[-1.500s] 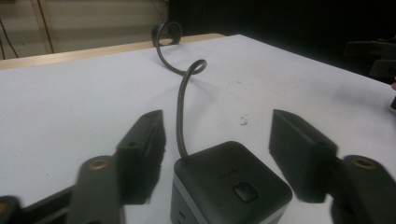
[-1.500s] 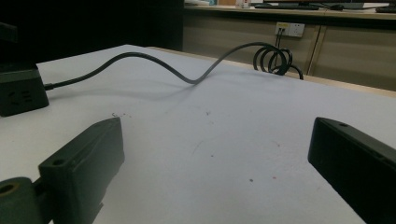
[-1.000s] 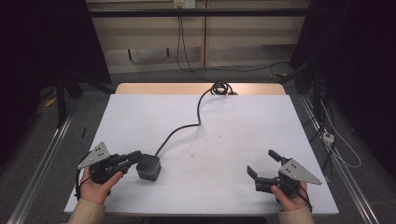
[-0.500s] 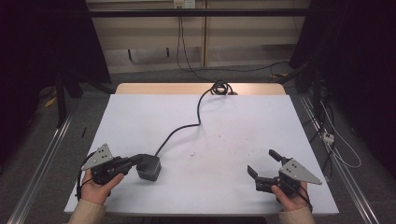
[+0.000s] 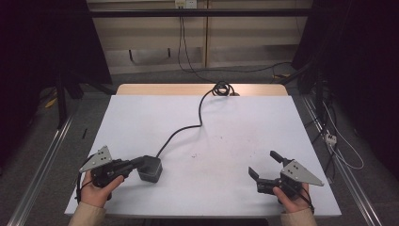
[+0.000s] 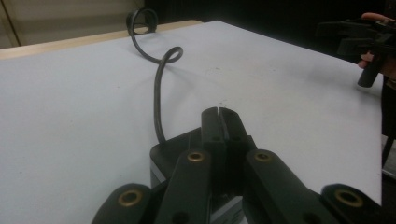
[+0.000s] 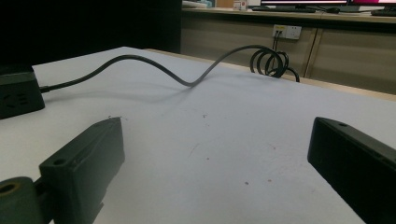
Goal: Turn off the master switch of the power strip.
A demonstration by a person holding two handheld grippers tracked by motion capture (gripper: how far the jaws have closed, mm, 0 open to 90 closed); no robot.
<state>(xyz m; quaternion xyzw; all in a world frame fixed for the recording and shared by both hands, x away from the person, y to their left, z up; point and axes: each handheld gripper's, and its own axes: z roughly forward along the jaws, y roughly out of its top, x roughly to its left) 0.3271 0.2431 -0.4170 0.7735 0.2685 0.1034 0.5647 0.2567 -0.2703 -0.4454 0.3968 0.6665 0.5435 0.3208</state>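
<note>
A black power box (image 5: 150, 168) sits near the front left of the white table (image 5: 235, 122). Its black cable (image 5: 188, 129) snakes back to a coil (image 5: 222, 88) at the far edge. My left gripper (image 5: 138, 163) is shut, and its tips lie over the box's left top. In the left gripper view the closed jaws (image 6: 223, 116) rest above the box (image 6: 175, 149), with nothing between them. At the front right, my right gripper (image 5: 262, 162) stands open over bare table. In the right gripper view (image 7: 215, 154) its jaws are wide apart, with the box (image 7: 16, 95) far off to the left.
Small specks mark the table's middle (image 5: 221, 139). A wooden strip (image 5: 155, 89) runs along the far edge. Metal rails (image 5: 42, 160) flank both sides, and loose cables (image 5: 339, 146) lie on the floor at the right. The other hand's gripper (image 6: 359, 37) shows far off in the left gripper view.
The left gripper has shifted very slightly toward the near edge while staying at the box. The right gripper and the box have not moved.
</note>
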